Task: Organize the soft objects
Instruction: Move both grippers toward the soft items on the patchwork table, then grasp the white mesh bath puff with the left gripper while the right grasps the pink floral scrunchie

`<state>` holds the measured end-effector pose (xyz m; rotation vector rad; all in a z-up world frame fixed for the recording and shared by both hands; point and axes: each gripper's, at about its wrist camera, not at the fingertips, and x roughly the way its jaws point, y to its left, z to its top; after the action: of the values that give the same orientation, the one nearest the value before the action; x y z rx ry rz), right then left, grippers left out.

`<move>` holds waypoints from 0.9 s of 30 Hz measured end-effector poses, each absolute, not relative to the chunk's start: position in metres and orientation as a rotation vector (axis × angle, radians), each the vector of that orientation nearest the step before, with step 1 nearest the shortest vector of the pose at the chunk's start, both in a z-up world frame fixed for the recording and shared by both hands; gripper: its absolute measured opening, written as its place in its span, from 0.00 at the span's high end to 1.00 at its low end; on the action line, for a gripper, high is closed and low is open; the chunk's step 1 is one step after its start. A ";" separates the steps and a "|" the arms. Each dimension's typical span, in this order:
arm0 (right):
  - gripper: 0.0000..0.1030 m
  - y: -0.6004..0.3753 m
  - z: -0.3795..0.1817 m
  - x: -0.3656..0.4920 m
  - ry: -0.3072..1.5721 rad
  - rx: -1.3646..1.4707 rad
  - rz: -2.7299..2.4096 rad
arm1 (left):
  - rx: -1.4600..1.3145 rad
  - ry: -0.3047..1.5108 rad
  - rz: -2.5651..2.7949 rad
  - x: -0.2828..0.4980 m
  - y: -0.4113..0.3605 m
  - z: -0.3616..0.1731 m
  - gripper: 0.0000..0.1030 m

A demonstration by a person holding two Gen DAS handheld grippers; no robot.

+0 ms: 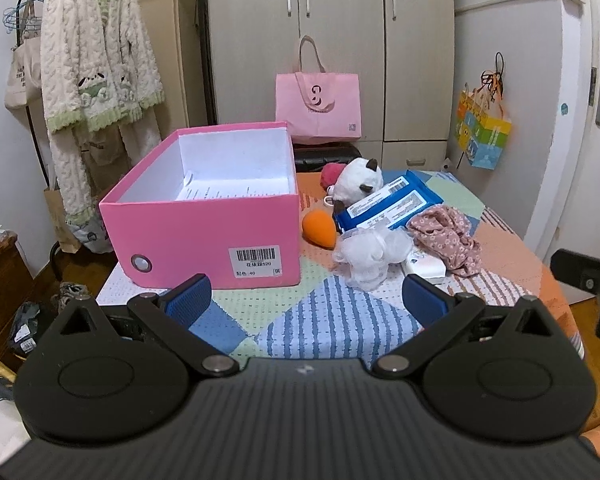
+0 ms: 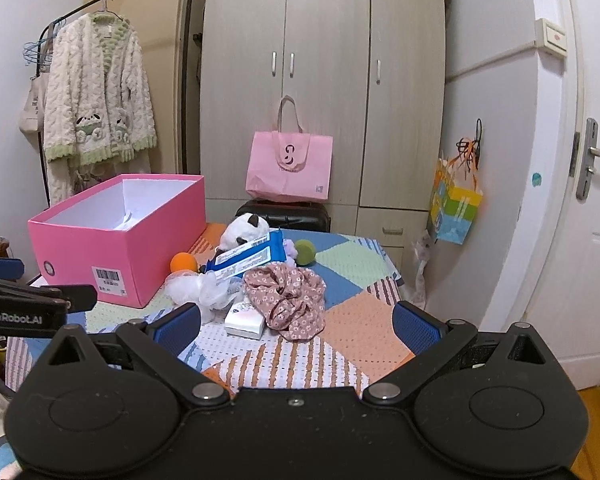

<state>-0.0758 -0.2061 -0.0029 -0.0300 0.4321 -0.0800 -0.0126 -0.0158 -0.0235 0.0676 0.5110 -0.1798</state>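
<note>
Now: both grippers spread, nothing held

I hold my left hand-held gripper [image 1: 307, 298] and right hand-held gripper [image 2: 296, 322] spread wide above the patchwork surface [image 2: 352, 328]. Beside the empty pink box [image 1: 204, 216] lie a plush panda [image 1: 358, 180], orange sponge [image 1: 320, 230], white mesh puff [image 1: 370, 254] and floral scrunchie [image 2: 290, 300].

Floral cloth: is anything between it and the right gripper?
Nothing visible. The right gripper is open with only bare tablecloth before the floral cloth. A white packet lies just left of it.
</note>
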 end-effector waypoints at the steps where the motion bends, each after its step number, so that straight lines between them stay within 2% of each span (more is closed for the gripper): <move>1: 0.00 -0.206 -0.003 -0.076 0.430 -0.029 -0.078 | 0.065 0.515 -0.182 -0.012 -0.016 -0.024 0.00; 7: 0.00 -0.212 -0.010 -0.070 0.416 -0.001 -0.026 | 0.054 0.523 -0.189 -0.007 -0.016 -0.026 0.00; 11: 0.00 -0.221 -0.020 -0.057 0.423 0.009 -0.006 | 0.007 0.455 -0.212 -0.006 -0.014 -0.027 0.00; 15: 0.00 -0.232 -0.030 -0.052 0.359 0.009 0.030 | -0.044 0.438 -0.276 0.006 -0.014 -0.025 0.00; 20: 0.00 -0.256 -0.049 -0.032 0.351 0.081 0.096 | -0.040 0.423 -0.323 0.023 -0.027 -0.032 0.03; 23: 0.00 -0.268 -0.059 -0.015 0.374 0.130 0.118 | -0.021 0.432 -0.361 0.033 -0.041 -0.041 0.07; 27: 0.00 -0.275 -0.070 0.009 0.408 0.144 0.149 | -0.010 0.496 -0.407 0.056 -0.061 -0.056 0.18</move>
<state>0.0095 -0.2749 -0.0702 0.1444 0.4076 0.1487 0.0560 -0.0610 -0.0557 -0.0102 0.4958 -0.4068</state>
